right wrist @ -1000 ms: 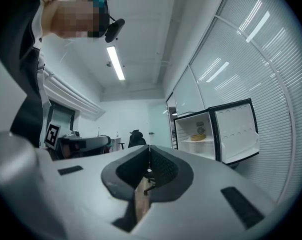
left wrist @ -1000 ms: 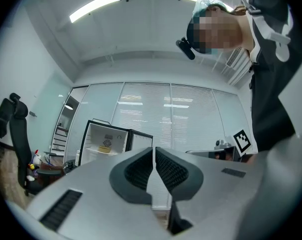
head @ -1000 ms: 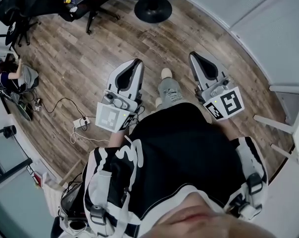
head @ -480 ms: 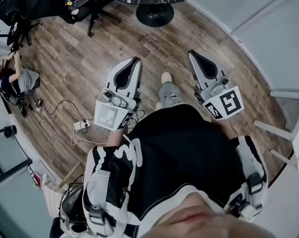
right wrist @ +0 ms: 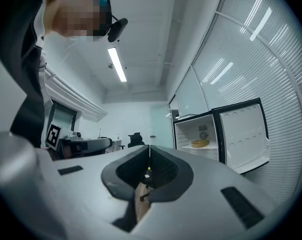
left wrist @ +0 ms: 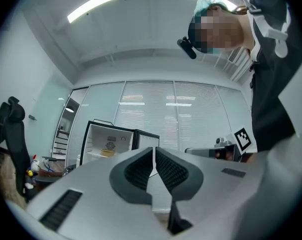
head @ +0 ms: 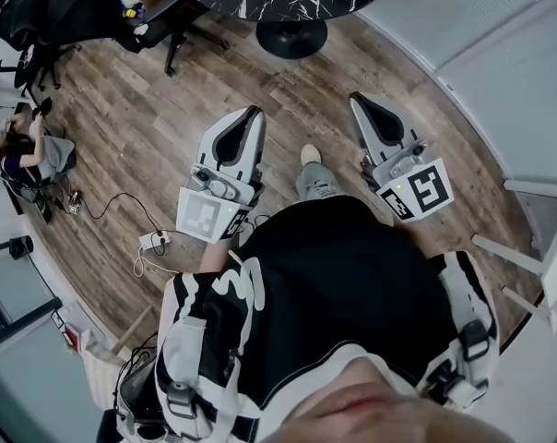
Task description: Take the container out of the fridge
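The container point(right wrist: 200, 143) sits on a shelf point(right wrist: 207, 150) inside the fridge point(right wrist: 187, 134), roughly at mid-height and towards the front of it; it reads as a shallow, open, yellowish dish, wider than it is tall; it is too small in both gripper views to tell the material or whether anything lies in it. My guess is that it is light and stiff, with a smooth wall that could slip under the pads; the rim nearest the fridge's open front looks like the place to pinch, one jaw inside and one outside, and it should be kept level in case it is filled; a second gripper under its base would steady it. The fridge's door point(right wrist: 243, 136) is swung wide open on the fridge's right side, so nothing bars the way to the shelf. Both grippers are well apart from the fridge and point towards it; the left gripper point(left wrist: 154, 150) is clenched with nothing between its jaws; the right gripper point(right wrist: 149, 147) is likewise pressed together and empty, so each would have to be released before taking hold. By count: one container, one fridge, one door, one shelf bearing anything that I can make out, two grippers; no second dish shows in the fridge.
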A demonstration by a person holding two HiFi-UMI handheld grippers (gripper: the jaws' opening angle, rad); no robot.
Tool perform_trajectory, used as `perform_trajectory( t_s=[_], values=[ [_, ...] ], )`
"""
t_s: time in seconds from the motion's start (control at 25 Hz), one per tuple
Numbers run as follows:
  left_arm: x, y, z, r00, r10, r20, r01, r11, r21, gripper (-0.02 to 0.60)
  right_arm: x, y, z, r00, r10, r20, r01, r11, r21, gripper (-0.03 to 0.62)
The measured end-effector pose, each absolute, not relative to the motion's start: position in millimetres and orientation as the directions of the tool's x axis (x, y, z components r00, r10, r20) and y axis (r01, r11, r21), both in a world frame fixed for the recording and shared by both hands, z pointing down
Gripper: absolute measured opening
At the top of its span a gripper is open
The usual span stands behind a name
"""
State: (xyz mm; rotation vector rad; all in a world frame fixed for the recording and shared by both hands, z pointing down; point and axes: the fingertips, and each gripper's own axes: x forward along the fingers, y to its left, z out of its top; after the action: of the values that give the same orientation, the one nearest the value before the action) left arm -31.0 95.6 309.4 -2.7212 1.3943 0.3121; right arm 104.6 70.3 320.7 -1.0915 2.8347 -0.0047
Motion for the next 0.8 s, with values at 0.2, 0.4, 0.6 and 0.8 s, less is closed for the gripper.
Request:
perform_trajectory(
  t_s=[0.2, 0.4, 0.6, 0.8],
  values=[
    [-37.2, 78.2, 311.3, 0.561, -0.801, -0.208, -0.815, -0.579, 0.03, 0.023, 99.5, 50.9, 320.2, -0.741, -0.664, -0.101, -0.664, 0.747, -0.041, 0.014],
    [-46.7, 55.8, 314.3, 0.555, -0.807, -0.203, -0.819, -0.572, 0.038, 0.023, 90.8, 28.2, 322.1, -0.744, -0.662, -0.093, -0.661, 0.749, -0.047, 0.014],
    [-50.3, 32.6, 312.8, 0.552, -0.809, -0.199, -0.821, -0.57, 0.039, 0.023, 84.5, 5.2, 322.8, -0.751, -0.655, -0.086, -0.651, 0.756, -0.066, 0.014],
    [-54.5, 11.4, 309.5, 0.543, -0.815, -0.202, -0.827, -0.561, 0.038, 0.023, 80.2, -16.7, 322.3, -0.758, -0.647, -0.082, -0.643, 0.763, -0.068, 0.014]
  ],
)
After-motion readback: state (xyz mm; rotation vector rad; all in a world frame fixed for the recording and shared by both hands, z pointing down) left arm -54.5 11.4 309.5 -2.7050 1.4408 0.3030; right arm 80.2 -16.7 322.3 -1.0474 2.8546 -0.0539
